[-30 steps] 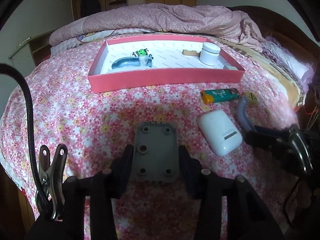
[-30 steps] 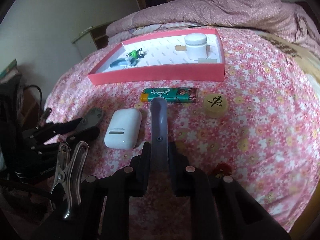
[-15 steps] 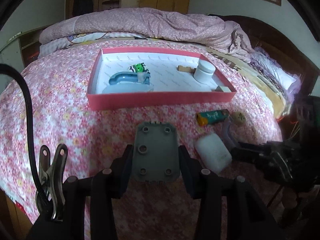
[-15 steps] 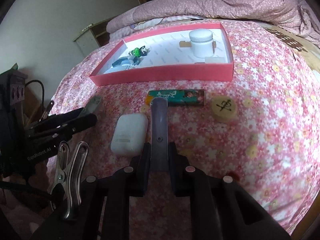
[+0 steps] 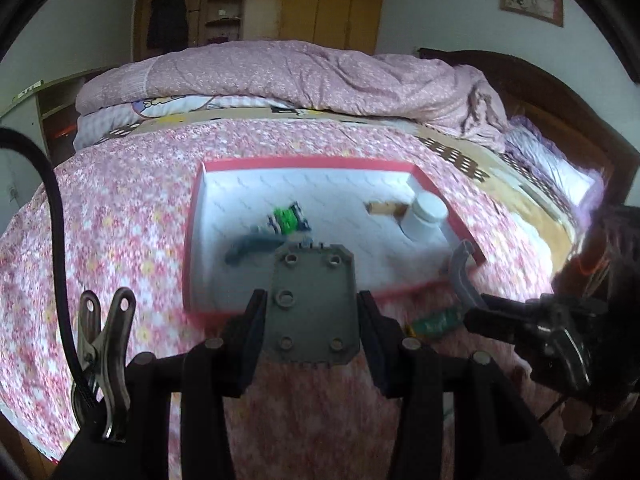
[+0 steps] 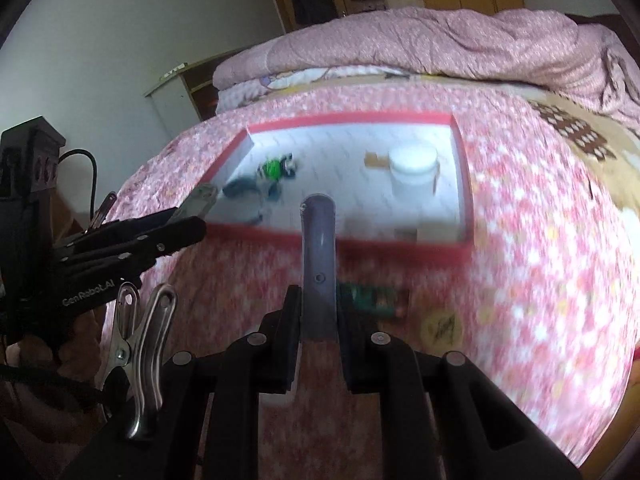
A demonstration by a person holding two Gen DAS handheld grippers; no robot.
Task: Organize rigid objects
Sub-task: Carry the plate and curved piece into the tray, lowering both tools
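Both grippers carry parts toward the pink tray (image 5: 192, 240) on the bed (image 5: 120, 220); the left gripper (image 5: 312, 320) has its fingers pinching a grey plate (image 5: 312, 304), the right gripper (image 6: 320, 320) a curved grey piece (image 6: 318, 248); each should clear the tray's near rim, then release on bare floor away from the white jar (image 6: 412, 168) and green toy (image 6: 274, 168).

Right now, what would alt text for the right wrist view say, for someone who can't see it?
The right gripper is shut on a curved grey-purple plastic piece, held above a pink floral bedspread and pointing toward a pink-rimmed tray holding a white jar and small toys. The left gripper, gripping a grey plate, reaches in from the left.
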